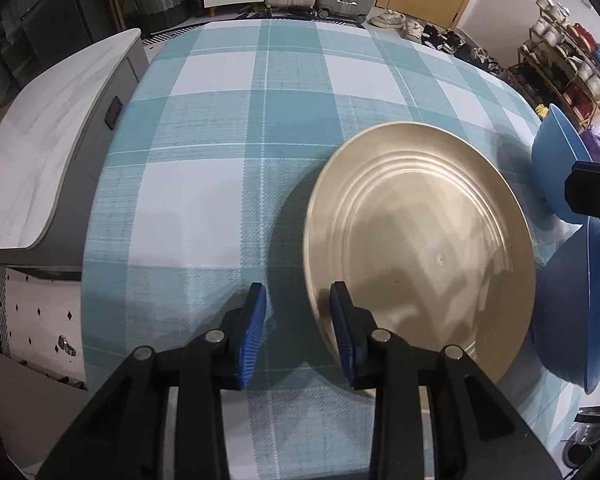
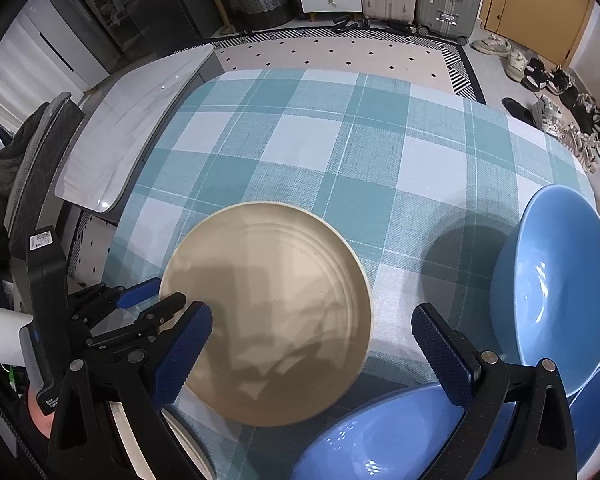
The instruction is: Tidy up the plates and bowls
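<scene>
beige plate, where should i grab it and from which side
Grip the beige plate by its thin rim at the left edge, coming from the left: it is too wide to span and blue bowls crowd its right. The left gripper straddles that edge.

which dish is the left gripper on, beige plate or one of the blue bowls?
The beige plate. The left gripper pinches its left rim, one pad over, one under. The blue bowls sit at the right, untouched; the right gripper hovers open.
</scene>
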